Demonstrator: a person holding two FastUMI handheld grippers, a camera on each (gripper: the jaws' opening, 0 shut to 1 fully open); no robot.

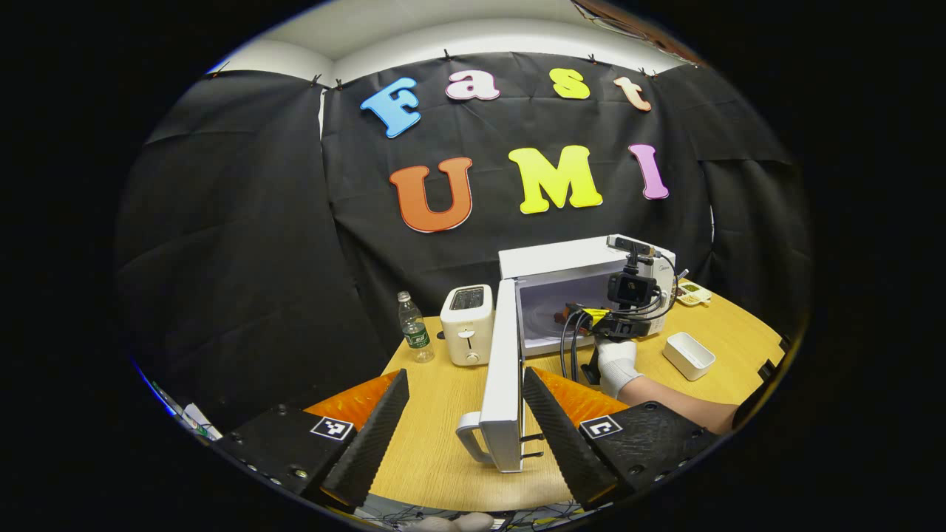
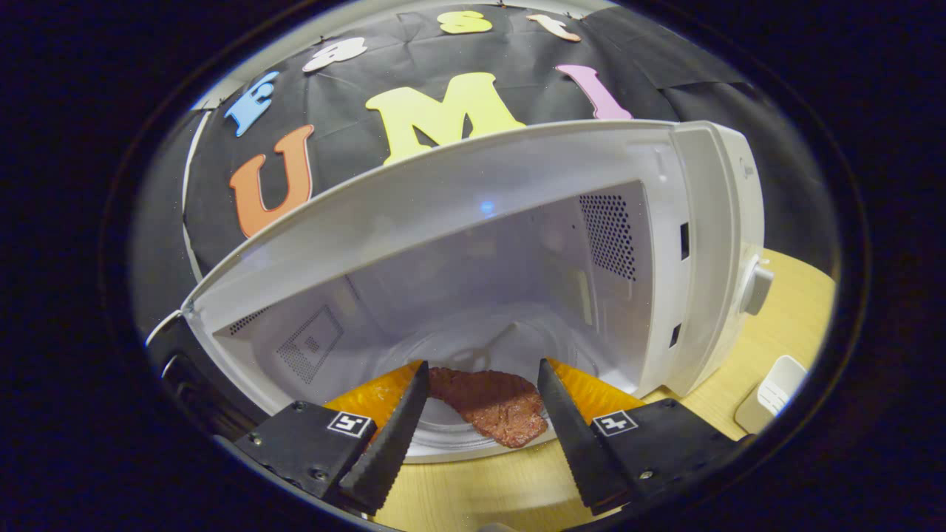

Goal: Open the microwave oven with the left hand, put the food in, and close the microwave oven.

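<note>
**Meat on the turntable, microwave door wide open**

The food [image 2: 488, 406] is a flat, reddish-brown slab of meat with a rough, grainy surface. It lies on the glass turntable [image 2: 443, 440] just inside the mouth of the microwave oven [image 2: 709, 244], at the front of the white cavity.

In the left gripper view the microwave [image 1: 550, 258] stands toward the far edge of the wooden table [image 1: 436, 436]. Its door [image 1: 504, 369] is swung fully out toward the near edge, seen edge-on with its handle [image 1: 470, 436] nearest the camera. A white toaster [image 1: 467, 324] and a plastic water bottle [image 1: 415, 329] stand left of the door, near the table's far-left edge. A small white container [image 1: 689, 355] sits to the right of the oven, and a tray of food bits [image 1: 693, 293] lies behind it.

The right gripper [image 2: 480, 410] points into the oven opening, its fingers spread apart on either side of the meat, not pressing on it. A gloved hand [image 1: 617, 366] holds it. The left gripper [image 1: 465, 425] hangs over the near edge, its fingers wide apart with the door's edge between them, gripping nothing.
</note>
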